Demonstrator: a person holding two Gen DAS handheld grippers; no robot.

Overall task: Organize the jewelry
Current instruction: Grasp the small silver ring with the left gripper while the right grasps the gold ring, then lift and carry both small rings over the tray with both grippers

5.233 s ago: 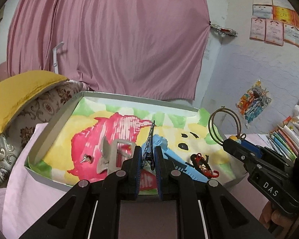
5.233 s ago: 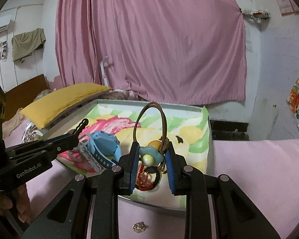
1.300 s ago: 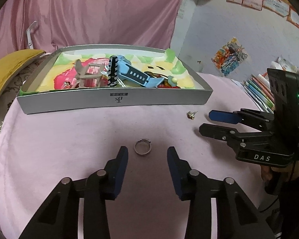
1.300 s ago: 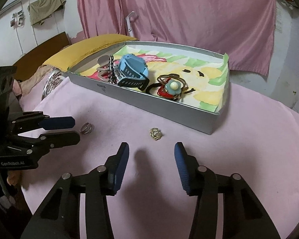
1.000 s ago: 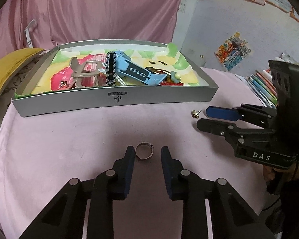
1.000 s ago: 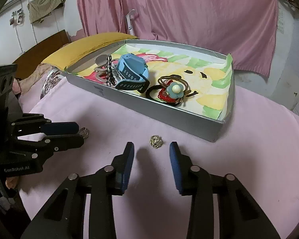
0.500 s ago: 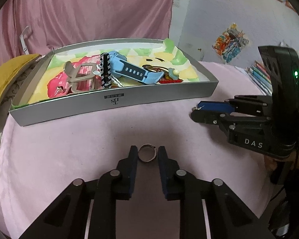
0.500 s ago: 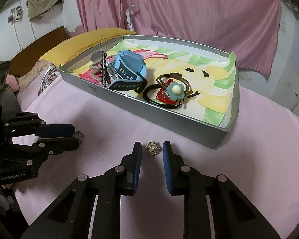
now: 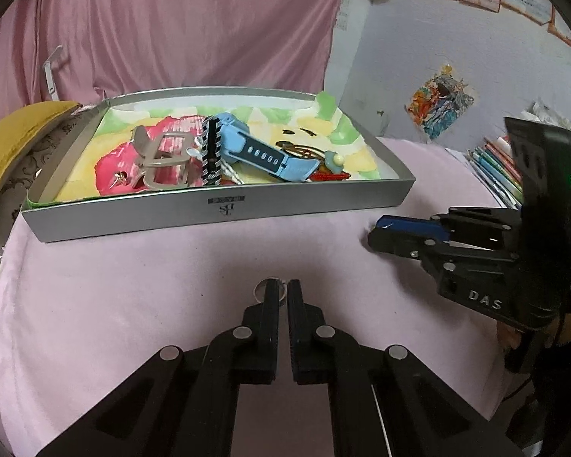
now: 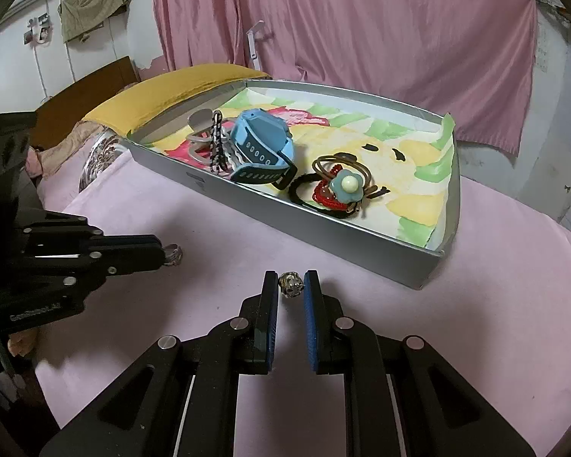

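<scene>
While a second ago both grippers were wide apart over the cloth, now each one has narrowed its fingers around a small piece in front of the grey tray (image 9: 224,217). The left gripper (image 9: 279,297) has its fingers almost together on the silver ring (image 9: 264,288); the ring lies on the cloth just before the tray's front wall, and only its edges show beside the fingertips. I judge that it is gripped, but it is not yet lifted. The right gripper (image 10: 291,285) has a narrow gap, and the small gold earring (image 10: 290,283) sits between the pads near the tray's right front corner. If the pads touch it already, I cannot tell.

For the task this means that the last two loose pieces are being taken. Inside the tray there already lie the blue watch (image 10: 264,144), a grey hair clip (image 9: 163,160), a black-and-white bracelet (image 9: 211,156) and hair ties with a blue flower (image 10: 346,186). The next step is probably to lift both pieces over the front wall.

Under the tray is a soft pink cloth (image 9: 133,285), so small metal things may sink a little and slip. Behind the tray hangs a pink curtain (image 10: 361,38), at its left lies a yellow cushion (image 9: 15,137), and papers are on the wall.
</scene>
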